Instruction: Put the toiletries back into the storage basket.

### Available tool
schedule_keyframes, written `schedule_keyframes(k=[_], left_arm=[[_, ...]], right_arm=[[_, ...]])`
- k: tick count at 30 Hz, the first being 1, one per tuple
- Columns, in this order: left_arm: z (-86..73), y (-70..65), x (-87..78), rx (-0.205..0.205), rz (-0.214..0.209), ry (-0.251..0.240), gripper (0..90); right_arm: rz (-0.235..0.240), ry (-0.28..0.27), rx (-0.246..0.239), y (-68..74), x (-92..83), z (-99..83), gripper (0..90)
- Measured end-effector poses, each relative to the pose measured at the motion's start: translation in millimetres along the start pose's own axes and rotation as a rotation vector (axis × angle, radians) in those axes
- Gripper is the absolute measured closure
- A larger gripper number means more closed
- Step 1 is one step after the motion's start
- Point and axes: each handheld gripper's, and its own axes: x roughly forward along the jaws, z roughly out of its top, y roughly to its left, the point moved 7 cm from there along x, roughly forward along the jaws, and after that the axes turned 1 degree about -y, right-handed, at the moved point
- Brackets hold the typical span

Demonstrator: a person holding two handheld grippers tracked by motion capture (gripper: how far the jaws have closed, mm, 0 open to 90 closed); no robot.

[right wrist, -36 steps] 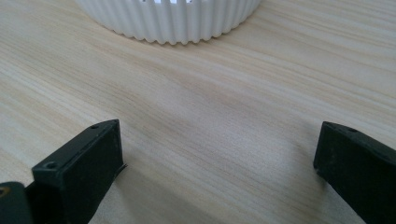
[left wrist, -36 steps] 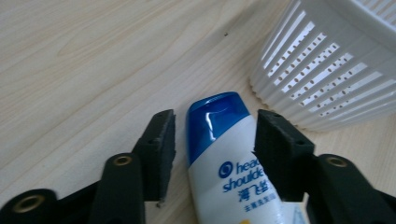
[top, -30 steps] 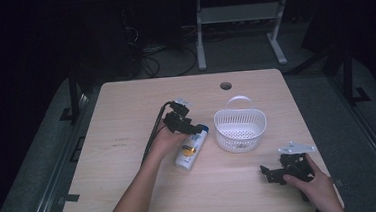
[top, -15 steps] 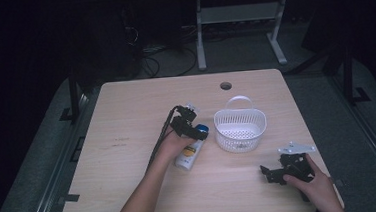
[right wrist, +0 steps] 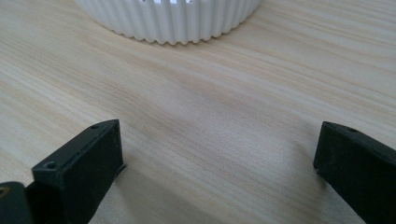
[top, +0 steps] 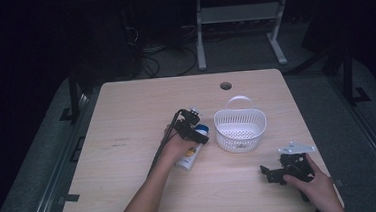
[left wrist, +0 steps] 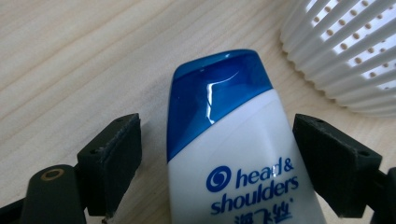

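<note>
A white shampoo bottle (top: 189, 159) with a blue cap (left wrist: 219, 88) lies flat on the wooden table (top: 126, 115), cap end towards the white basket (top: 264, 118). My left gripper (top: 200, 134) straddles the bottle (left wrist: 243, 154) just below its cap. Its jaws have just been opening and stand wide, with a gap showing at the left pad (left wrist: 114, 158). My right gripper (top: 268, 173) rests low at the table's front right, open over bare wood (right wrist: 219, 172), pointing at the basket (right wrist: 173, 21).
The ribbed, perforated basket wall (left wrist: 341, 56) stands close to the right of the bottle's cap. A round cable hole (top: 225, 86) sits near the table's far edge. Dark floor, cables and a desk frame lie beyond the table.
My left hand has come down and slightly right, bringing the gripper over the bottle's cap end. The bottle, the basket and the right hand have stayed put.
</note>
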Motion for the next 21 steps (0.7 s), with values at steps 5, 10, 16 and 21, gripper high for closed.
schedule_keyframes(k=[5,10,16,21], left_arm=[[0.0,-1.4,0.4,0.031,0.043,0.018,21.3],[0.4,-1.1,0.4,0.022,0.058,0.017,24.4],[0.9,-0.5,-1.3,0.026,0.056,0.018,31.3],[0.9,-0.4,-2.1,0.036,0.05,0.023,33.7]], right_arm=[[0.0,0.0,-0.001,0.0,0.0,0.0,0.9],[0.0,0.0,0.0,0.0,0.0,0.0,0.9],[0.0,0.0,0.0,0.0,0.0,0.0,0.9],[0.0,0.0,0.0,0.0,0.0,0.0,0.9]])
